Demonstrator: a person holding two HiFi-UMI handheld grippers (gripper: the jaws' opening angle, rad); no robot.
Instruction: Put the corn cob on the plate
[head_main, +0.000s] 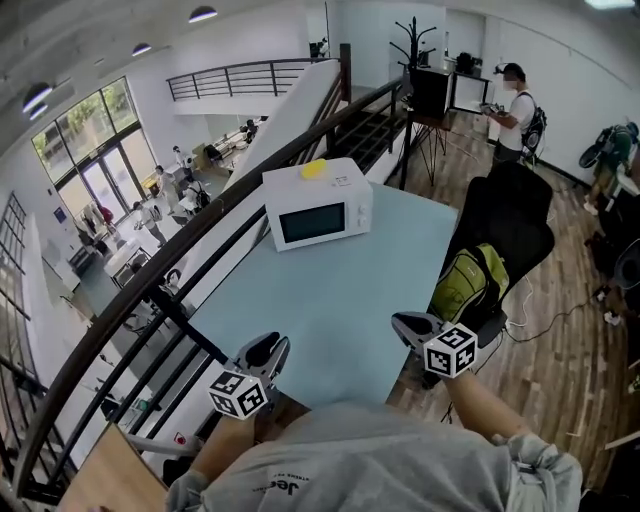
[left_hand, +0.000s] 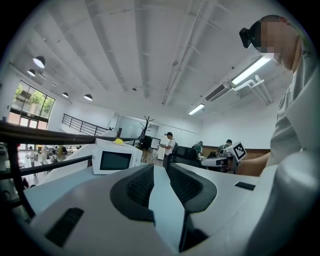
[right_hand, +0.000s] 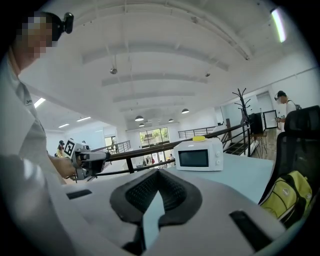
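A small yellow thing, which looks like the corn cob (head_main: 314, 169), lies on top of a white microwave (head_main: 318, 212) at the far end of the pale blue table (head_main: 340, 300). It also shows in the gripper views as the yellow cob (left_hand: 119, 141) (right_hand: 199, 138). No plate shows in any view. My left gripper (head_main: 272, 348) hovers at the table's near edge, its jaws a narrow gap apart with nothing between them (left_hand: 161, 170). My right gripper (head_main: 402, 323) is at the near right edge, its pads touching at the tips and holding nothing (right_hand: 157, 175).
The microwave's door is closed. A black office chair (head_main: 515, 215) with a green-yellow backpack (head_main: 468, 282) stands against the table's right side. A dark railing (head_main: 200, 262) runs along the left edge. A person (head_main: 514, 112) stands far off on the wooden floor.
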